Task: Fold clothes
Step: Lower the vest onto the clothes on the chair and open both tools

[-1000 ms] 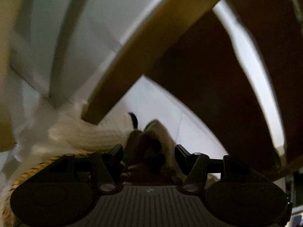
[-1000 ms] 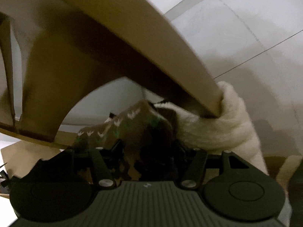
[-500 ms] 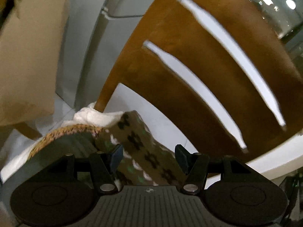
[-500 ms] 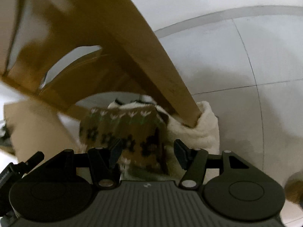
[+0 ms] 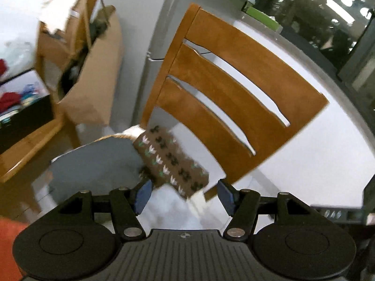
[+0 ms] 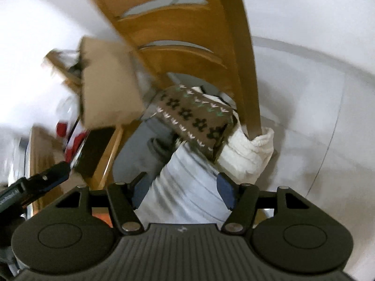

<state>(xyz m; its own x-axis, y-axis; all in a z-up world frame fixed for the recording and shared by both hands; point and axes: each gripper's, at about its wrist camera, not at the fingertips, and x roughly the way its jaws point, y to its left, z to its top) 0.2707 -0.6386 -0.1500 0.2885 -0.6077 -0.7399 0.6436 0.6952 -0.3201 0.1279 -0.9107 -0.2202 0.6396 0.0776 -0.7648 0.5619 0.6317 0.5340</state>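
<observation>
A folded brown knit garment with white and black patterns (image 5: 171,161) lies on top of a pile of clothes on a chair seat; it also shows in the right wrist view (image 6: 196,119). Under it lie a pale striped garment (image 6: 192,187), a grey-blue garment (image 5: 98,164) and a cream fluffy one (image 6: 248,152). My left gripper (image 5: 184,195) is open and empty, just short of the brown garment. My right gripper (image 6: 181,193) is open and empty above the striped garment.
The wooden chair back (image 5: 234,93) with slats stands right behind the pile, also in the right wrist view (image 6: 199,46). A brown paper bag (image 5: 93,75) sits on a wooden table (image 5: 25,154) to the left. White tiled floor (image 6: 316,117) lies to the right.
Both grippers have pulled back and up from the pile. The brown garment, close between the fingers before, now lies folded on the pile, free of both grippers.
</observation>
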